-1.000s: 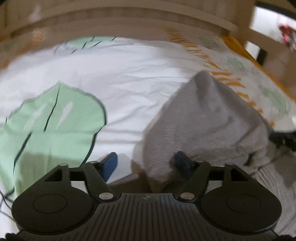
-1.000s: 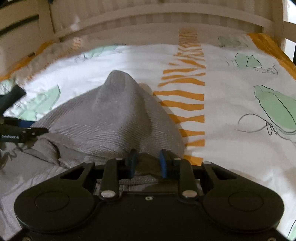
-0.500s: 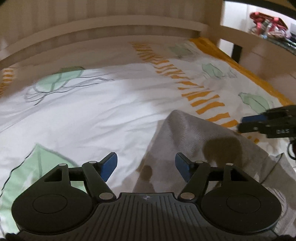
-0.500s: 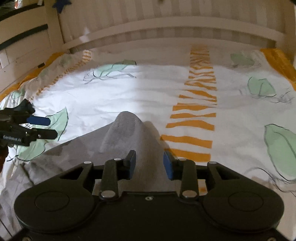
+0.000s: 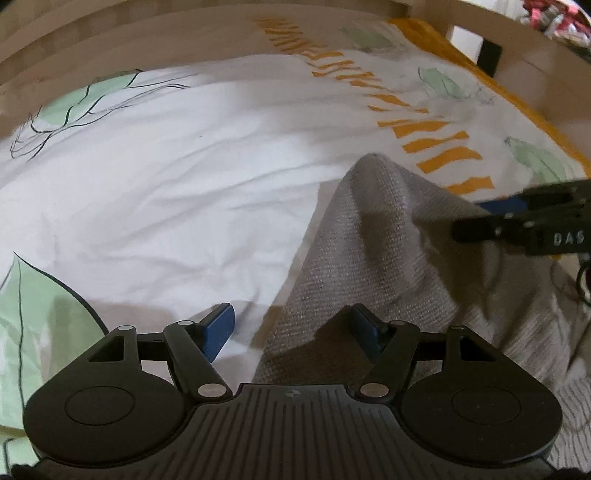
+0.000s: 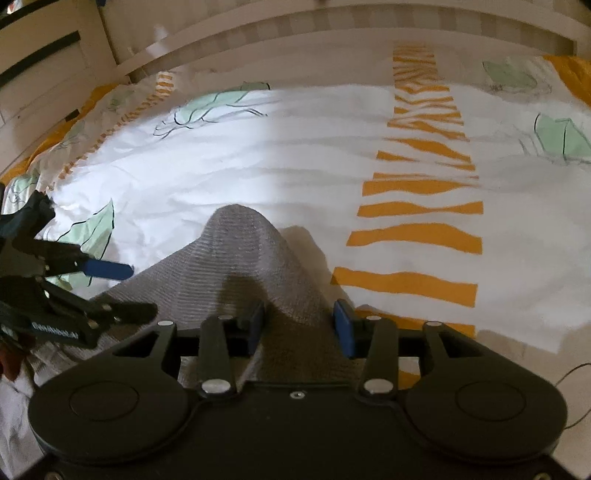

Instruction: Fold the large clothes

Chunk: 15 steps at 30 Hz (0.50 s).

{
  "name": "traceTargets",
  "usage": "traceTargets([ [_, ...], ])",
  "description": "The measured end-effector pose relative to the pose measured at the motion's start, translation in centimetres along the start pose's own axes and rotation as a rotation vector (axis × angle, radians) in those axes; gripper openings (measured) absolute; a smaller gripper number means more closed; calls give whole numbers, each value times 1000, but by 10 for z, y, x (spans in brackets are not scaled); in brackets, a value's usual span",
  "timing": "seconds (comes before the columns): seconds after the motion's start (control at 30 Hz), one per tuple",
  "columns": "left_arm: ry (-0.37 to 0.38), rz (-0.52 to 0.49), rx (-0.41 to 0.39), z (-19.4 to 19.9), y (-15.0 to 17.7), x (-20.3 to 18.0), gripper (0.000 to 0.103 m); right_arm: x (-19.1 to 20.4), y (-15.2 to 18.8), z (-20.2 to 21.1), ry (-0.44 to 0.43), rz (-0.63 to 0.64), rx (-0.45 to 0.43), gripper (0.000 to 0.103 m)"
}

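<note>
A grey knit garment (image 5: 373, 258) lies on the bed with a rounded end pointing away from me; it also shows in the right wrist view (image 6: 243, 266). My left gripper (image 5: 293, 328) is open, its jaws wide apart over the garment's left edge, holding nothing. My right gripper (image 6: 299, 325) is open, its blue pads on either side of the grey fabric without pinching it. The right gripper shows from the side in the left wrist view (image 5: 528, 221), and the left gripper shows at the left edge of the right wrist view (image 6: 85, 291).
The bed sheet (image 6: 295, 155) is white with green leaf prints and a band of orange stripes (image 6: 421, 206). A wooden bed frame (image 6: 332, 26) runs along the far side. A white cabinet (image 6: 40, 62) stands at the far left.
My right gripper has opened and let go of the grey garment, which has settled flatter on the bed. Both grippers have pulled back and now stand open over the near end.
</note>
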<state>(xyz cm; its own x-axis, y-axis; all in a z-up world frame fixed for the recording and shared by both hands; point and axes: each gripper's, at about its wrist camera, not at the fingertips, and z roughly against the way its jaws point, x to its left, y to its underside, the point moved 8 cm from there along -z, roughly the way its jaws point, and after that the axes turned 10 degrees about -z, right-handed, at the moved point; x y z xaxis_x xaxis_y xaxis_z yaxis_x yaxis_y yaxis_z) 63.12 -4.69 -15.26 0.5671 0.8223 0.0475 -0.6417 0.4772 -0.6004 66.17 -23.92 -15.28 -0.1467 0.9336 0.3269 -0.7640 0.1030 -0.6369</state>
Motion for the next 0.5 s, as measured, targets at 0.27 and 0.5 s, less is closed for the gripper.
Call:
traceTargets([
  [0.27,-35,-102,-41,6,-18,-8,4,0,0,-6,-1,-34,19,10],
  [0.5,-151,-124,-324,68,-30,-20,4,12,-23,49,13,33,-237,9],
])
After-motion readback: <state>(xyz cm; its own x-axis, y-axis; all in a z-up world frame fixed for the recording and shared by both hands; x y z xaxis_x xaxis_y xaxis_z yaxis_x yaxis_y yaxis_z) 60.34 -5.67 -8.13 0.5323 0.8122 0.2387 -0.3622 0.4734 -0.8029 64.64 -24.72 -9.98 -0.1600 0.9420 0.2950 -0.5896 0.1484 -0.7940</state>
